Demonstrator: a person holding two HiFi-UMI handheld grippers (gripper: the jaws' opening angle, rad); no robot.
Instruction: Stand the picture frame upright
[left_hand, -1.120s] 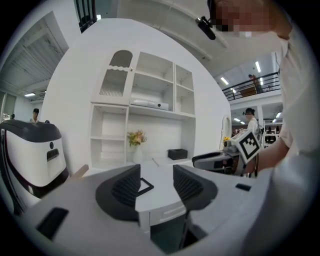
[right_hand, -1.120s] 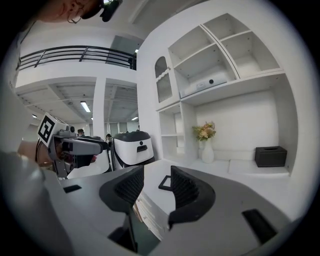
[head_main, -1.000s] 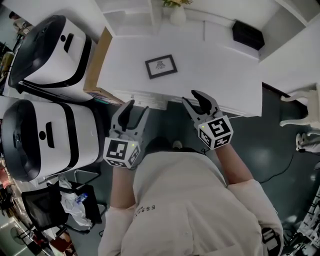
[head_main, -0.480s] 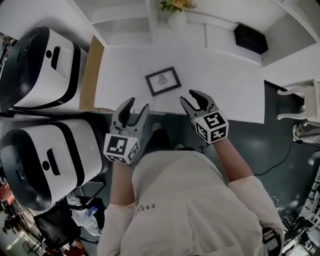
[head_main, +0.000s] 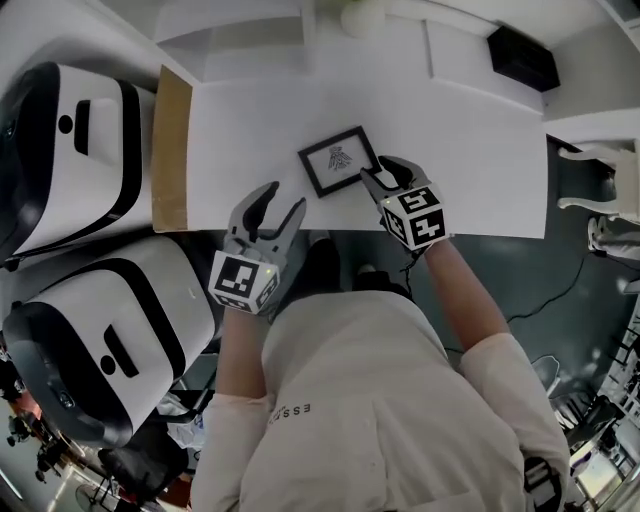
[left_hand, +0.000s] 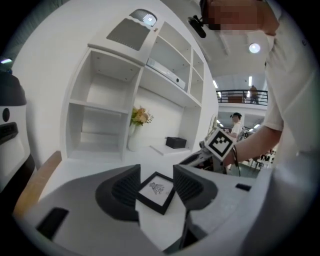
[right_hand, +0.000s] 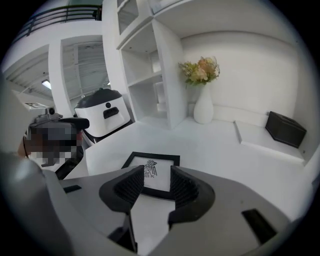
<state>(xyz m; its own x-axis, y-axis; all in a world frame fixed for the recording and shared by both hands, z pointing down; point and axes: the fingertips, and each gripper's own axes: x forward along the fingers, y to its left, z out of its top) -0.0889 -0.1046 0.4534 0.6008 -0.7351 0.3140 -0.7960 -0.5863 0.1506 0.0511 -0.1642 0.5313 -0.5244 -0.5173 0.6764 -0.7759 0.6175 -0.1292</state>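
A small black picture frame (head_main: 338, 160) with a bird drawing lies flat on the white table (head_main: 470, 150), close to its near edge. My right gripper (head_main: 385, 177) is at the frame's near right corner with its jaws open and nothing between the pads. In the right gripper view the frame (right_hand: 150, 162) lies just beyond the open gripper (right_hand: 156, 175). My left gripper (head_main: 268, 207) is open over the table's near edge, to the left of the frame. The left gripper view shows the frame (left_hand: 156, 191) ahead between the open jaws, and the right gripper's marker cube (left_hand: 220, 143) beyond it.
Two large white and black machines (head_main: 70, 140) (head_main: 110, 330) stand to the left of the table. A brown board (head_main: 170, 150) lines the table's left edge. A white vase (right_hand: 203, 109) with flowers, a black box (head_main: 520, 55) and white shelves (left_hand: 100, 115) are at the back.
Both grippers have moved forward and down toward the frame. The right one went from in front of the table to the frame's near right corner. The left one reached the table's near edge.
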